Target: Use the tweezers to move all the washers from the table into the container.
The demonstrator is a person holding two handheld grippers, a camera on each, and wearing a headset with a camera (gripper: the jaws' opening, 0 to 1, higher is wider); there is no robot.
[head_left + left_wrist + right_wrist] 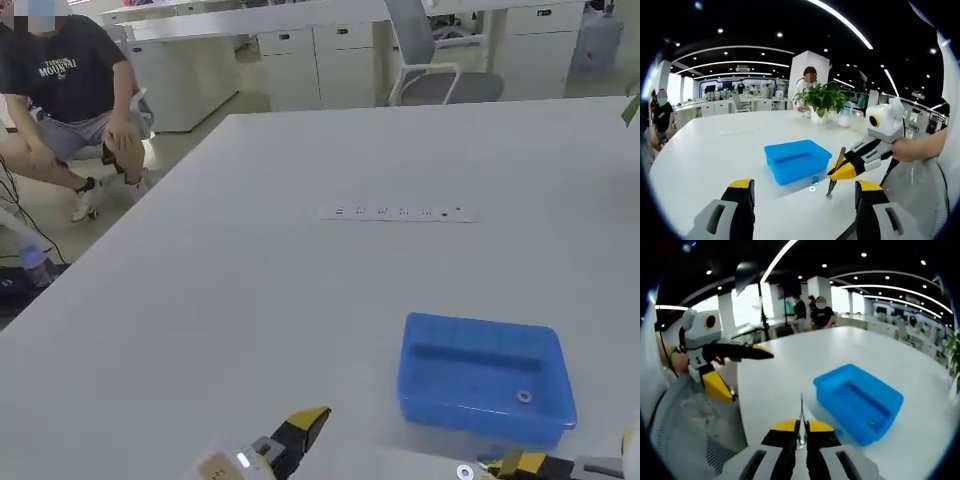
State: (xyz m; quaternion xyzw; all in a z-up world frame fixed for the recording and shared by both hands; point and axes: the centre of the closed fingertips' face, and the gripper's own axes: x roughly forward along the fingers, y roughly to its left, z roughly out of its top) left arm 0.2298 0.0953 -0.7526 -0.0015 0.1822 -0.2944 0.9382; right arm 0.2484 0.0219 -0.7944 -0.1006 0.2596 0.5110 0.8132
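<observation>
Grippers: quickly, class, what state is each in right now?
Left gripper: open, empty.
Right gripper: shut on the tweezers.

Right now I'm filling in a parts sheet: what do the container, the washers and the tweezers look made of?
Container: likely plastic, even bright blue, smooth moulded walls. Washers: probably metal, small silvery rings with a glint. Tweezers: seemingly metal, thin greyish blades; too small to be sure.

Yellow-tipped right tongs pinch slim metal tweezers near a blue rectangular plastic container on a white bench.
</observation>
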